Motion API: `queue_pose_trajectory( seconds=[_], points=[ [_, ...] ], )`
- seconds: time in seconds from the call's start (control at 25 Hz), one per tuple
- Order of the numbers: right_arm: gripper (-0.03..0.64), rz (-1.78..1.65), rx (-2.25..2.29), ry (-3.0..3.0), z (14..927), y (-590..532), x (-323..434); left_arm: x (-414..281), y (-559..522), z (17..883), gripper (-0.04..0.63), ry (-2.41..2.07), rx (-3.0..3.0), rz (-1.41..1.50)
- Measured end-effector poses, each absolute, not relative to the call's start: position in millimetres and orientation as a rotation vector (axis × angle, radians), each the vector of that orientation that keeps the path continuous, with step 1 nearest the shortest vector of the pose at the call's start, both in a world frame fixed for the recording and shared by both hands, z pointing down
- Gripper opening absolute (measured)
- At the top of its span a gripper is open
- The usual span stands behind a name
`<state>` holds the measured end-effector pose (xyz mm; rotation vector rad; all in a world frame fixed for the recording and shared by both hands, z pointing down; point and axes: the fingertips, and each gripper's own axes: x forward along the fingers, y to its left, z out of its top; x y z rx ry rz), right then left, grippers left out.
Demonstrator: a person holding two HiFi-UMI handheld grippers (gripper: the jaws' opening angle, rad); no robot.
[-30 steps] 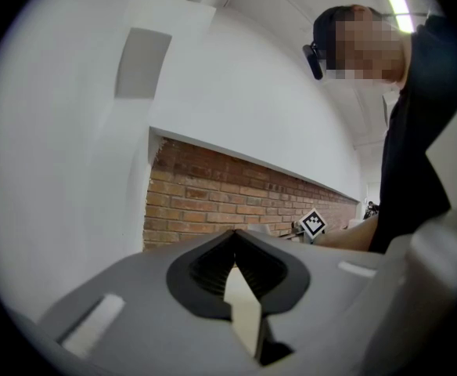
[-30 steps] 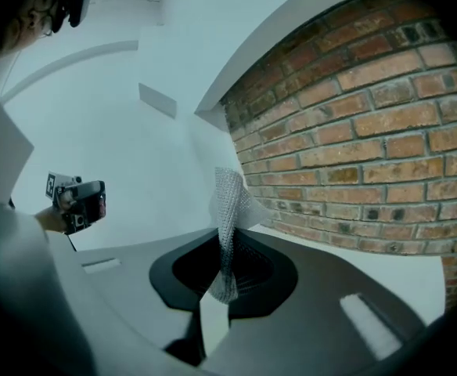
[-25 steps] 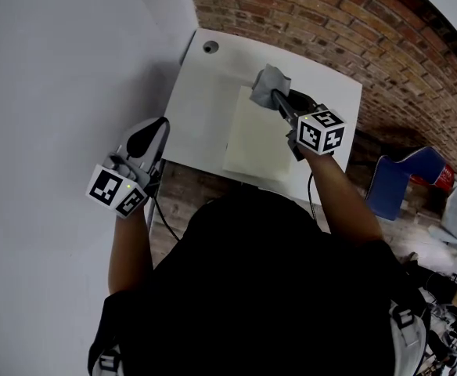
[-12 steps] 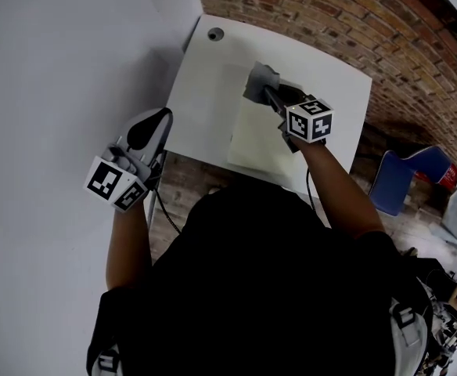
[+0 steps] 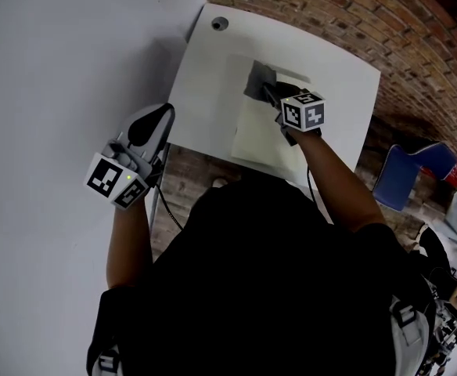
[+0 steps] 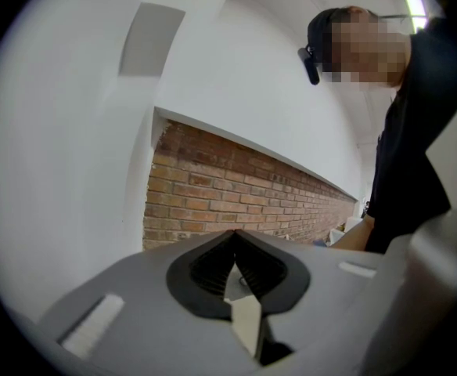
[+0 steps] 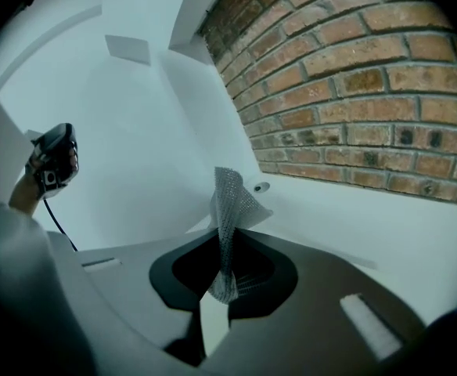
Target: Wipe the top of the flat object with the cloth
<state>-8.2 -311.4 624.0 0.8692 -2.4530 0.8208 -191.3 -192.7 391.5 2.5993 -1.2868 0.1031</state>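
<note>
Nearest, the left gripper (image 5: 160,121) hangs off the table's near left corner, clear of the surface. Its own view shows its jaws pressed together with nothing between them, so it has no part in the work just now.

Further in, the right gripper (image 5: 271,94) reaches over the flat object (image 5: 261,134), a pale sheet lying toward the middle of the white table (image 5: 203,81). Its jaws are clamped on a fold of the grey mesh cloth (image 5: 257,79), which bunches at the sheet's far left corner.

Judging from this, the wipe is under way at the far end of the sheet, with most of its top yet to be covered. The next move calls for drawing the cloth toward the near edge with steady downward pressure, without dragging the sheet along.

Whether the cloth presses flat on the sheet cannot be made out. The marker cube and forearm hide part of the sheet's right side, and in the right gripper view its outline is hard to tell from the table. At the far left corner sits a small round cable hole (image 5: 220,23), and beyond that the brick wall (image 5: 346,18).
</note>
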Motion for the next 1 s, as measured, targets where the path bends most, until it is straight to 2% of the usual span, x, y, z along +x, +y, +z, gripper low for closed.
queue_pose_trajectory(
  seconds=[1.0],
  points=[
    [0.015, 0.991, 0.831, -2.263, 718, -305, -15, -204, -189, 391, 0.002, -1.315, 2.571, 0.128]
  ],
)
